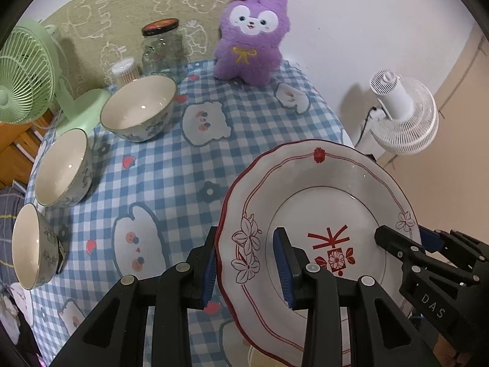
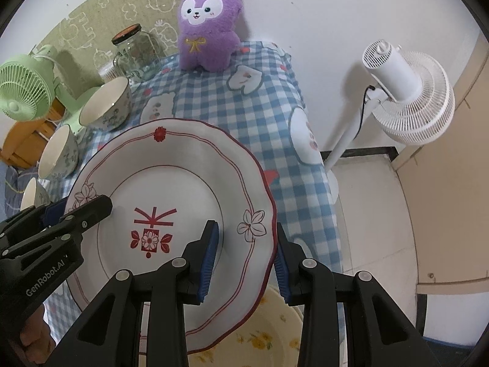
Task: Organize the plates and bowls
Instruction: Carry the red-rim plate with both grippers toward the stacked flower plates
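Observation:
A white plate (image 1: 324, 202) (image 2: 171, 171) with a red scalloped rim and a red flower motif hangs tilted over the near right corner of the checked table (image 1: 159, 177). My left gripper (image 1: 246, 263) (image 2: 79, 209) is shut on its left rim. On the opposite rim my right gripper (image 2: 246, 257) (image 1: 406, 238) is shut too. Three cream bowls with floral outsides stand in a row along the table's left side: a large one (image 1: 139, 110) (image 2: 105, 107), a middle one (image 1: 61, 168) (image 2: 58, 150) and a near one (image 1: 29, 244) (image 2: 32, 194). A yellow-flowered dish (image 2: 269, 336) lies partly hidden under the plate.
At the back of the table stand a purple plush toy (image 1: 250, 36), a glass jar with a black lid (image 1: 162, 49) and a small tub of cotton swabs (image 1: 123, 72). A green desk fan (image 1: 24, 70) is at the left edge. A white pedestal fan (image 2: 406, 91) stands on the floor at right.

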`<state>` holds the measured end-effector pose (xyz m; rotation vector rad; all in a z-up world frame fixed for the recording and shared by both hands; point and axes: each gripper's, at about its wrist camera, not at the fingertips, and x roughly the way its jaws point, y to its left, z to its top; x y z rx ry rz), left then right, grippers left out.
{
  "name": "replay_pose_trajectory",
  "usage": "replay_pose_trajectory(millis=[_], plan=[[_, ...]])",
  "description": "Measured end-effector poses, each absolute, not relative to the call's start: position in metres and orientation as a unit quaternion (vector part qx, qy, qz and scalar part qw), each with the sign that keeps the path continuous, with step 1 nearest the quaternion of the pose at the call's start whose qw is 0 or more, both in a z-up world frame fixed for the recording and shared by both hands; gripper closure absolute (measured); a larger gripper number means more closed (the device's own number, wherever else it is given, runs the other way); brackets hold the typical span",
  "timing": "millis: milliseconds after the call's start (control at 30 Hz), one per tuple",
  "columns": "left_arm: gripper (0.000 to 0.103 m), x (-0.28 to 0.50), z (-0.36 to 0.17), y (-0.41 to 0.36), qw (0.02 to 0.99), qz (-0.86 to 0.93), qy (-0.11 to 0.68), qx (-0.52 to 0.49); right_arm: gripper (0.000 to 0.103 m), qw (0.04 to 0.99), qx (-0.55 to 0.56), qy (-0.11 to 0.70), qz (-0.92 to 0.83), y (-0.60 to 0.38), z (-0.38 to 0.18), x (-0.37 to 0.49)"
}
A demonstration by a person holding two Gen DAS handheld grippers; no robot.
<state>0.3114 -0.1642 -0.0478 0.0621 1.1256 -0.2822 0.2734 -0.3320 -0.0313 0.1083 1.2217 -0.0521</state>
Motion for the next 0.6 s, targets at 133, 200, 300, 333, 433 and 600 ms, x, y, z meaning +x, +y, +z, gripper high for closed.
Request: replay_pose_trajectory(millis=[133,200,300,333,433,600], plan=[[0.069,0.301,-0.054,-0.168,0.829,-0.145,0.539,0.039,0.066,0.812,0.049,0.580,-0.030,-0.335,-0.035,0.263],[0.069,0.295,-0.057,-0.170,0.826,-0.150,0.542,0.043,0.066,0.811,0.047,0.582,-0.033,-0.337,-0.036,0.257],[0.069,0.290,-0.060,-0.172,0.822,-0.155,0.547,0.043,0.066,0.809,0.044,0.585,-0.036,-0.339,-0.037,0.251],[0.069,0.287,-0.061,-0.173,0.820,-0.156,0.548,0.041,0.066,0.809,0.043,0.586,-0.037,-0.339,-0.037,0.248],[0.069,0.282,-0.062,-0.175,0.819,-0.160,0.550,0.042,0.066,0.805,0.051,0.589,-0.043,-0.341,-0.039,0.240],[0.069,0.273,-0.070,-0.179,0.811,-0.170,0.557,0.054,0.066,0.802,0.047,0.594,-0.048,-0.341,-0.043,0.226]])
